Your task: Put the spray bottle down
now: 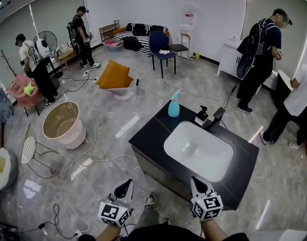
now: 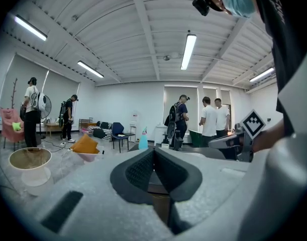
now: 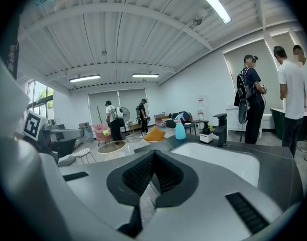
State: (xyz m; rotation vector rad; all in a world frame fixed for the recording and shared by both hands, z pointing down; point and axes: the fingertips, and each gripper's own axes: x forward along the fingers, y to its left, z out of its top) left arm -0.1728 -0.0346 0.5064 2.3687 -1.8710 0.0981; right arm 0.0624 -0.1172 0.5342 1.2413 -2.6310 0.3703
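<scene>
The light blue spray bottle (image 1: 174,106) stands upright by itself on the far left corner of the black counter (image 1: 148,140), apart from both grippers. My left gripper (image 1: 127,184) is low at the near left, off the counter's front edge, with its jaws shut and nothing in them. Over the counter's near edge, in front of the white basin (image 1: 179,134), my right gripper (image 1: 195,181) is also shut and empty. The left gripper view shows the bottle (image 2: 143,139) far beyond the shut jaws (image 2: 154,157). It (image 3: 180,129) is also distant past the right gripper (image 3: 153,160).
A black faucet (image 1: 216,118) and a soap dispenser (image 1: 201,115) stand behind the basin. On the floor to the left lie a round tub (image 1: 63,124), cables (image 1: 88,162) and an orange cushion (image 1: 114,76). People stand at the right (image 1: 261,54) and far left (image 1: 35,67).
</scene>
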